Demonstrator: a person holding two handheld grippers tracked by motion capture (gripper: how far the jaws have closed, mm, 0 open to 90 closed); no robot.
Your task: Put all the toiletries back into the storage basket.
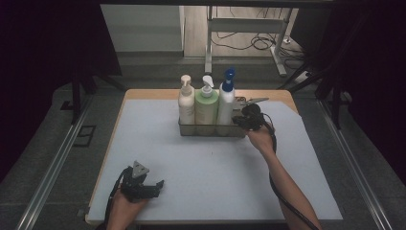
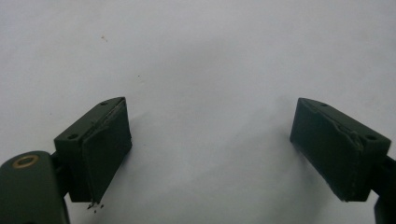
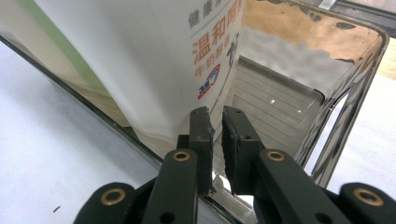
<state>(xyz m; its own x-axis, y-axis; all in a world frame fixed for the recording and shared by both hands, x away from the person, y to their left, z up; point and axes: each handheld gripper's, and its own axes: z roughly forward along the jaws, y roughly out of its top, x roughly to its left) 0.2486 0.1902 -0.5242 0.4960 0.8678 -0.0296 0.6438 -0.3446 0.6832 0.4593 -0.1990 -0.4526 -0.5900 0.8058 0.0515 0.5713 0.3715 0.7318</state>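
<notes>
The right gripper [image 3: 217, 116] is clamped on the thin, stiff, slippery metal rim of the tray [image 3: 355, 100], likely heavy with three bottles [image 1: 207, 103]; the left gripper [image 2: 210, 144] rests spread apart on the desk [image 2: 210, 56].

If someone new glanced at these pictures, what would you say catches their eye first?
Probably the three pump bottles standing in a row in the metal tray at the far middle of the table: cream, green and white with a blue pump. The right hand-held gripper sits at the tray's right end, jaws nearly closed on its rim, while the left hand-held gripper rests open near the front edge.
</notes>
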